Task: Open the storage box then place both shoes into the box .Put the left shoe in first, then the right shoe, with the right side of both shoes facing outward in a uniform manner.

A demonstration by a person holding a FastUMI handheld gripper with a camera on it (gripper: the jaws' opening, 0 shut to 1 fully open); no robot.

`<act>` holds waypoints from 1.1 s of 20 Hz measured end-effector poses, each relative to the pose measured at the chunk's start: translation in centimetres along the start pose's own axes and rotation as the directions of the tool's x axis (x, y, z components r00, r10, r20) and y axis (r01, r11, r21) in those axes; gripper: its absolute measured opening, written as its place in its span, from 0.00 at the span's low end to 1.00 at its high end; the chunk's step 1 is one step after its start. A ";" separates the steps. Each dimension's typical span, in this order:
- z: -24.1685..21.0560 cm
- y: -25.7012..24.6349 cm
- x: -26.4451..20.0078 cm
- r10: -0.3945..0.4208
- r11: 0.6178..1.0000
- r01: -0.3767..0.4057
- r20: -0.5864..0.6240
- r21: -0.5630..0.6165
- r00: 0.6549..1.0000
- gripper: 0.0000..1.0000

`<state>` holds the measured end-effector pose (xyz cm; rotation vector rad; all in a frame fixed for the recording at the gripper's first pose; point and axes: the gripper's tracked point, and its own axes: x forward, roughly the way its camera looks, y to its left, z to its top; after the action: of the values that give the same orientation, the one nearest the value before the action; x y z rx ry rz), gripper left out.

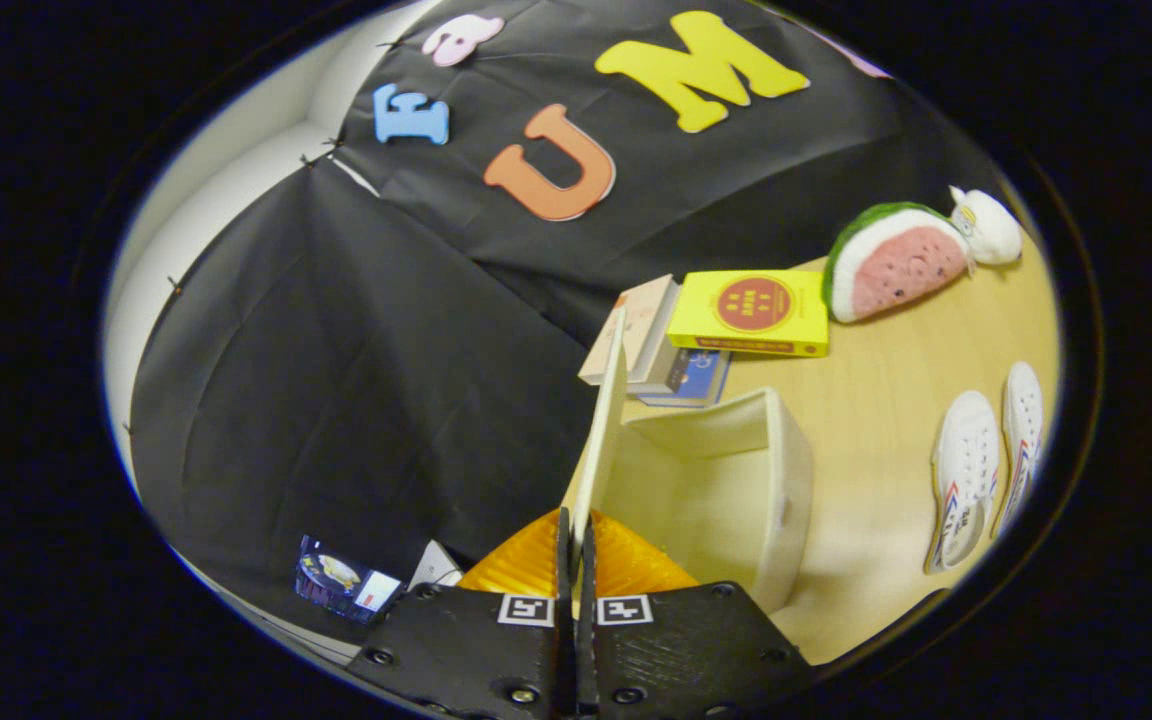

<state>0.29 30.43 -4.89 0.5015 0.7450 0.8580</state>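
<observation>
The cream fabric storage box [726,480] looks light and floppy; the tool [574,545] is clamped on its thin stiff lid [604,420], held upright.

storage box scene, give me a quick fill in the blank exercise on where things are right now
1. The gripper is shut on the storage box's ____, which stands raised on edge.
2. The storage box is open and holds ____ shoes.
3. The two white shoes lie side by side on the ____.
4. The yellow book lies on a stack of books, next to a plush ____ slice.

Missing words: lid; no; table; watermelon
</observation>
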 end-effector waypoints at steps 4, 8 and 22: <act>-1.0 7.3 4.7 0.033 0.993 -0.037 -0.038 -0.109 0.999 0.01; -3.3 11.4 9.8 -0.012 0.973 -0.005 -0.072 -0.229 0.997 0.01; -4.4 16.3 13.7 -0.071 0.854 0.085 0.046 -0.513 0.996 0.86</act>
<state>-5.10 51.25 -2.15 -0.0001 0.4769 0.9302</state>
